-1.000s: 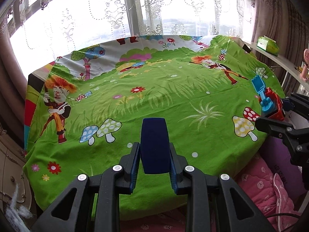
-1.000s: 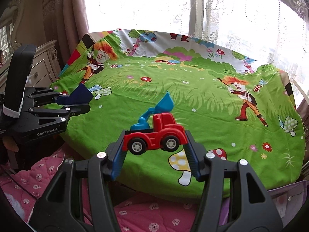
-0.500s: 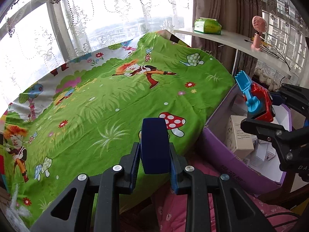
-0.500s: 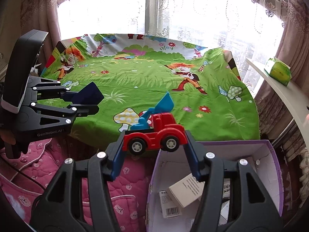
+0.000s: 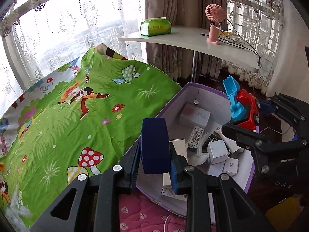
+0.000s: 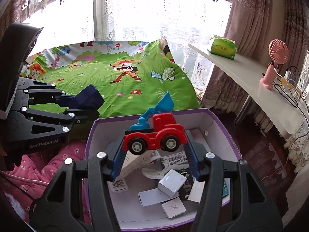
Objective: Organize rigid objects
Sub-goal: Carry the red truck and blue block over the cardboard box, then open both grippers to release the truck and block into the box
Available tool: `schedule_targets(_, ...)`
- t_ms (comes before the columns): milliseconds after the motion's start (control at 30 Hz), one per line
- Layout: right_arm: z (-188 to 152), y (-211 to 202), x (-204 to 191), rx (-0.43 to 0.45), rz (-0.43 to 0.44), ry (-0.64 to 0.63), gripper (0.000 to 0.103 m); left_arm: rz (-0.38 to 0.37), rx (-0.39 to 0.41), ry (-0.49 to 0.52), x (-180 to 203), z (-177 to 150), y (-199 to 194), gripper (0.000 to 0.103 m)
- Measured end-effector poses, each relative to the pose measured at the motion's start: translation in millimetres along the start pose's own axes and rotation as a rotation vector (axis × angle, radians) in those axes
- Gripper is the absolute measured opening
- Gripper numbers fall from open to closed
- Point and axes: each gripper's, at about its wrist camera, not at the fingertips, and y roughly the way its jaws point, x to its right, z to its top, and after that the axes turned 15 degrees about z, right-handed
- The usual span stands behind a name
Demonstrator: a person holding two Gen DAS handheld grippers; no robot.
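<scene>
My left gripper (image 5: 154, 152) is shut on a dark blue block (image 5: 154, 143), held over the near left rim of a purple-edged cardboard box (image 5: 204, 94). A red toy truck (image 6: 156, 137) with a blue scoop is clamped by its ends in my right gripper (image 6: 154, 145), above the middle of the same box (image 6: 222, 127). From the left wrist view the truck (image 5: 245, 108) hangs at the box's right side. From the right wrist view the left gripper (image 6: 85, 106) and its block (image 6: 87, 98) sit beside the box's left corner.
Several small white cartons (image 6: 171, 179) and labelled packets lie in the box. A bed with a green cartoon sheet (image 5: 67, 116) lies to the left. A white shelf (image 5: 193, 38) carries a green tissue pack (image 5: 155, 27) and a pink fan (image 5: 214, 23). Pink quilt (image 5: 141, 214) lies below.
Both grippers swung right from over the bed to above the box, still carrying the block and the truck. The box and shelf came into full view.
</scene>
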Motion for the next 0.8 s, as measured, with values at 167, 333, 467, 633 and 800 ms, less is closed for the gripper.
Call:
schedule_targets(167, -13, -4, 28, -0.009, -0.054, 0.073, 0.060, -0.013, -0.005, 0.044, 31, -1, 3, 0.028)
schedule_targets(333, -21, -4, 38, -0.014, -0.069, 0.106, 0.060, -0.030, -0.022, 0.051, 40, -5, 7, 0.028)
schedule_targets(467, -21, -1, 38, -0.024, -0.085, 0.104, 0.061, -0.063, -0.028, 0.026, 36, -6, 7, 0.047)
schedule_targets(633, -20, 0, 40, -0.030, -0.108, 0.101, 0.088, -0.075, 0.016, -0.017, 26, -8, -2, 0.094)
schedule_targets(800, -25, 0, 43, -0.060, -0.116, 0.109, 0.091, 0.155, 0.008, 0.064, 31, -4, -6, 0.096)
